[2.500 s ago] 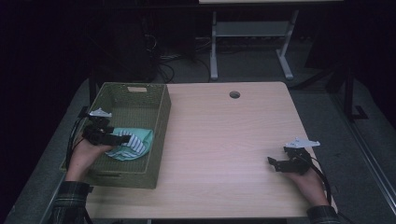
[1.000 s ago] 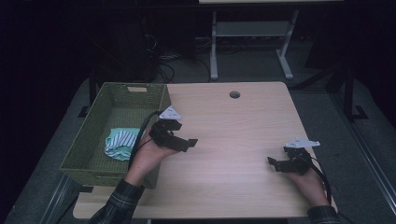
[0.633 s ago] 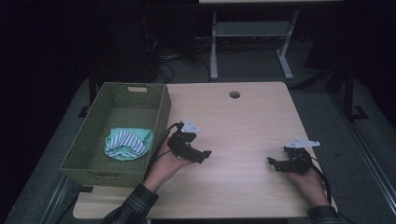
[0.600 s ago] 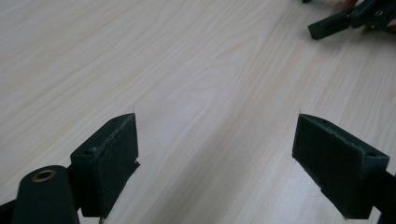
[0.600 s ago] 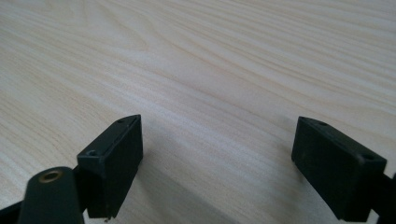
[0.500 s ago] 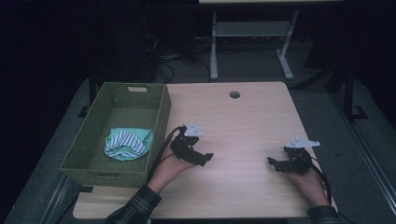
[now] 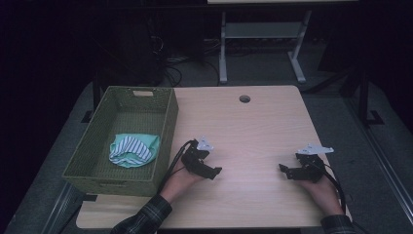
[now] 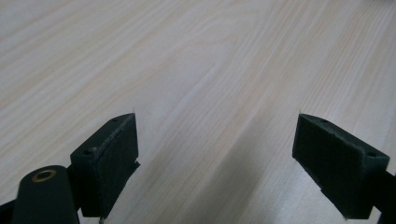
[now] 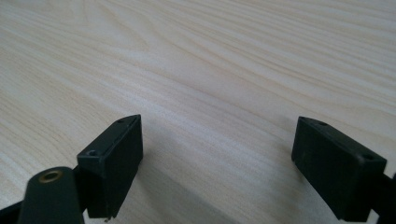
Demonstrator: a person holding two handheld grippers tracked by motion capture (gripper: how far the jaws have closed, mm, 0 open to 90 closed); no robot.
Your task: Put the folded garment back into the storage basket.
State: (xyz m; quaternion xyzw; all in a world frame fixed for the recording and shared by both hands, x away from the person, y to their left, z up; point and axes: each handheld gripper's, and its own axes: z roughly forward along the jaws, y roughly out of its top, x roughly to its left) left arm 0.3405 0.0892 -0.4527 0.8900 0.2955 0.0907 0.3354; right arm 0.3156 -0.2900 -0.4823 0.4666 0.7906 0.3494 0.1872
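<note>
A green woven basket stands at the table's left edge. Inside it lies a bundled cloth, mint green with dark and white stripes. My left gripper rests low over the wood just right of the basket, open, with bare tabletop between its pads. My right gripper sits near the front right of the table, also open and holding nothing, its pads wide apart over plain wood.
The light wooden table has a round cable hole near its far edge. A white metal frame and cables stand on the dark floor beyond it. The basket overhangs the table's left side.
My left gripper left the cloth in the basket, came out to the right and sank toward the tabletop. The right gripper has not moved.
</note>
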